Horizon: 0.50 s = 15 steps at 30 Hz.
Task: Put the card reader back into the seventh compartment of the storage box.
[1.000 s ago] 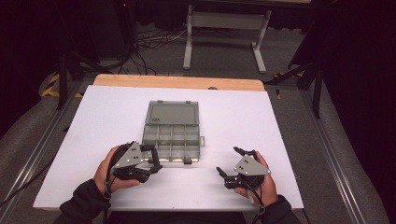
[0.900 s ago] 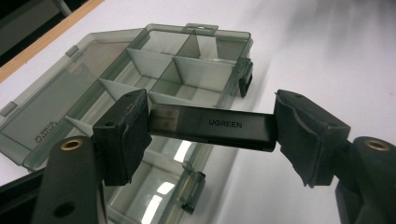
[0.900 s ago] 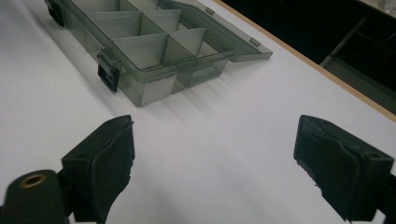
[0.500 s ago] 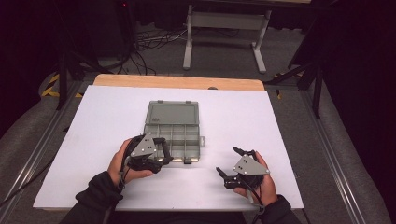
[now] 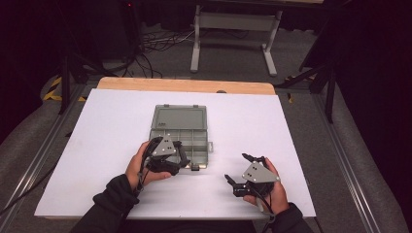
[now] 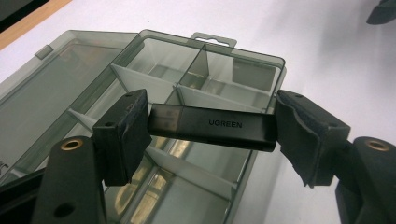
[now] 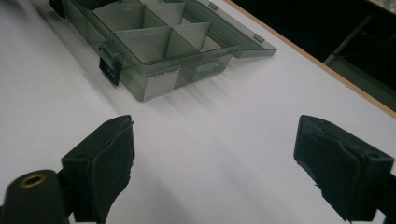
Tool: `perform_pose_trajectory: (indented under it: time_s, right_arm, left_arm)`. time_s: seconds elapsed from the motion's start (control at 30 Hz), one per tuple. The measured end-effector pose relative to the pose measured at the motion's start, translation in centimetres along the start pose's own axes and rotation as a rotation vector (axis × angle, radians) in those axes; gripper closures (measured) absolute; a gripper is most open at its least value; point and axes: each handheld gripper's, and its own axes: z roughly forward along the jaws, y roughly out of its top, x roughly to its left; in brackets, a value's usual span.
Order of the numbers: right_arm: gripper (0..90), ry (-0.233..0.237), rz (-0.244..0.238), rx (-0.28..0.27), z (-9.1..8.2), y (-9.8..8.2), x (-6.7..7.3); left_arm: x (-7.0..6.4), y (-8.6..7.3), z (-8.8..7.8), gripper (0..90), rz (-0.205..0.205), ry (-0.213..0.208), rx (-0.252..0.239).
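Observation:
A smoky clear compartment box (image 5: 193, 141) lies open in the middle of the white table, its lid (image 5: 179, 119) folded back flat. My left gripper (image 5: 180, 155) hovers over the box's near left corner. In the left gripper view it (image 6: 210, 133) is shut end to end on a black USB stick (image 6: 219, 126) marked UGREEN, held level above the divided compartments (image 6: 205, 88). My right gripper (image 5: 238, 168) rests in the hand at the near right, apart from the box. Its jaws (image 7: 215, 158) stand wide open over bare table.
The box's black latch (image 7: 110, 65) sticks out at its front edge, toward the right gripper. The white tabletop (image 5: 291, 141) ends at a wooden strip (image 5: 184, 85) at the back. Dark floor, cables and a metal stand lie beyond.
My left hand has carried the stick rightward from the table's near left to over the box's front corner. The right hand has kept still.

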Motion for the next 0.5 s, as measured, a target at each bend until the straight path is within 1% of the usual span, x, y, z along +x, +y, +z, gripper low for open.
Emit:
perform_pose_trajectory:
  time_s: [0.03, 0.13, 0.23, 0.33, 0.5]
  right_arm:
    - [13.4, 0.001, -0.001, 0.002, 0.03, -0.02, 0.0]
    - [13.4, 0.001, -0.001, 0.005, 0.09, -0.08, -0.01]
    - [13.4, 0.002, -0.002, 0.006, 0.1, -0.1, -0.02]
    - [13.4, 0.001, -0.001, 0.006, 0.1, -0.1, -0.02]
    - [13.3, 0.003, -0.006, 0.008, 0.13, -0.13, -0.01]
  left_arm:
    - [0.03, 0.03, 0.15, 29.3, 0.003, -0.002, 0.006]
    - [0.01, 0.1, 0.71, 29.3, -0.009, -0.002, 0.012]
    - [0.0, 0.16, 0.94, 29.3, -0.004, 0.0, 0.019]
    - [-0.06, 0.15, 1.06, 29.3, -0.01, 0.006, 0.024]
    - [0.02, 0.06, 1.15, 29.3, -0.03, 0.01, 0.02]
